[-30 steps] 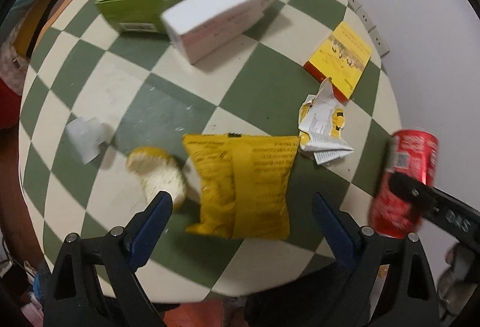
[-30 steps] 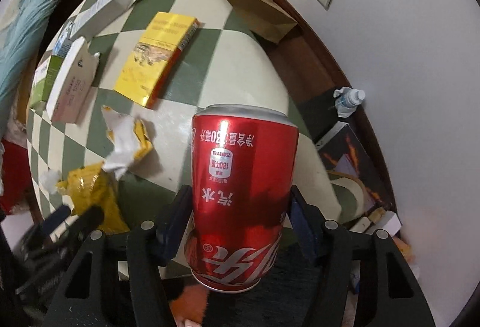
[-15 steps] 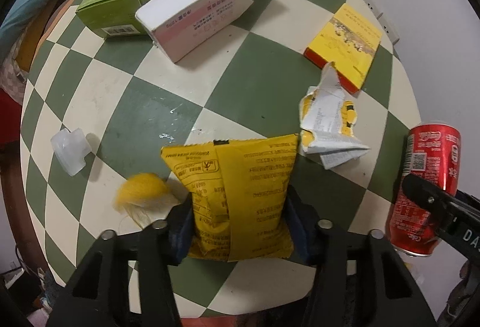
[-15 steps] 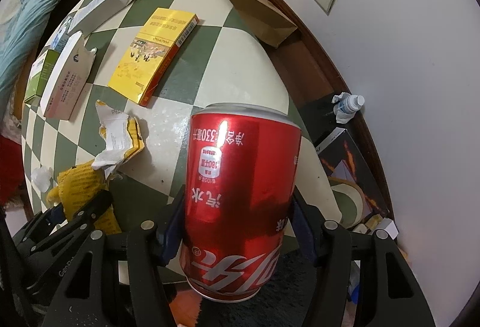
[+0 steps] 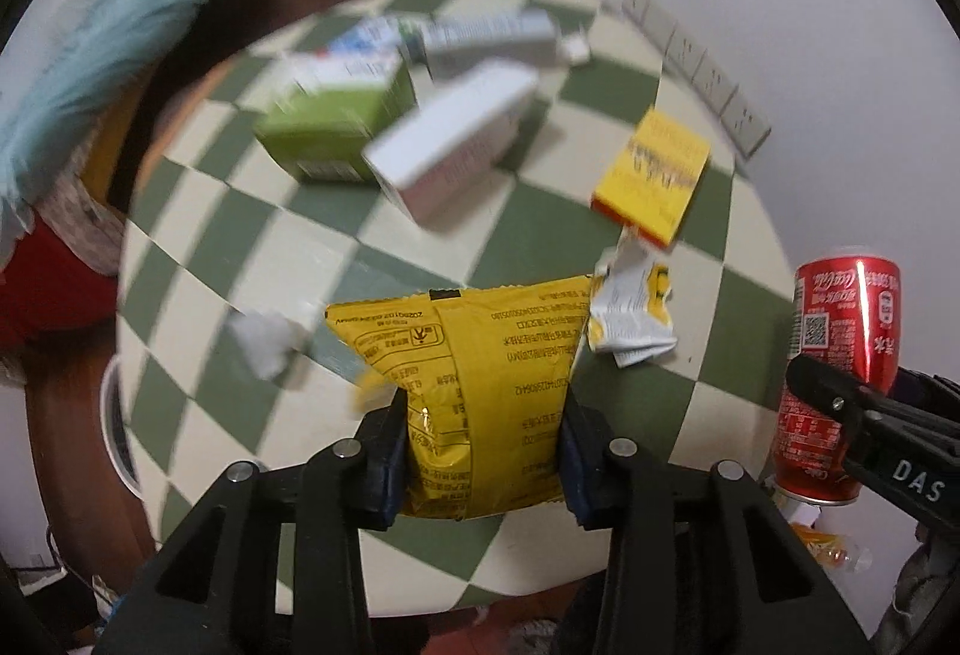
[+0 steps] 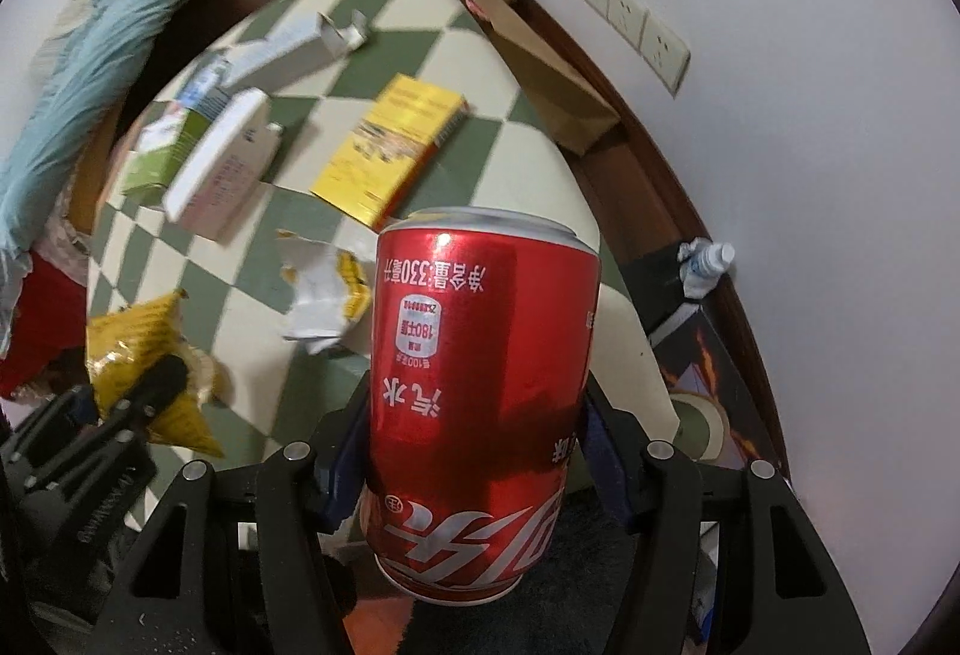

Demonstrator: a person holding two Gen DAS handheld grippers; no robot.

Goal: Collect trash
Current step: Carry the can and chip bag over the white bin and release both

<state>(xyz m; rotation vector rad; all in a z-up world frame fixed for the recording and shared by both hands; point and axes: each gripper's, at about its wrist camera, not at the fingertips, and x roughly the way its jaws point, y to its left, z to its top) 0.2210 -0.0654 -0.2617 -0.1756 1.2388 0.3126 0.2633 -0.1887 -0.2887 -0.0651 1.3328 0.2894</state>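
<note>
1. Trash in both grips: a yellow snack bag (image 5: 480,391) is pinched between the closed jaws of the left gripper (image 5: 483,451), while a red soda can (image 6: 480,403) sits clamped in the right gripper (image 6: 477,469).

2. The bag is held by its lower half and stands up ahead of the fingers, its printed back facing the camera; it looks lifted off the checkered table (image 5: 270,265), a judgement drawn from the blurred background and its upright hang.

3. The can is gripped across its middle, apparently upside down since its lettering reads inverted. It sits out past the table's near edge, over the floor, most likely so it can be carried to a bin that no view shows.

4. The bag is creased and glossy, crumpled where the pads squeeze it; thin film that should need only a light grip.

5. The can looks undented and bright, with a silver rim at the far end.

6. Ahead of the left gripper, more litter lies on the table: a torn paper scrap (image 5: 630,313) just right of the bag, a yellow box (image 5: 657,175) beyond it, a white carton (image 5: 450,138) and a green box (image 5: 336,120) farther off, and a small white wad (image 5: 264,343) to the left.

7. With both grippers full, the collection appears only partly done.
</note>
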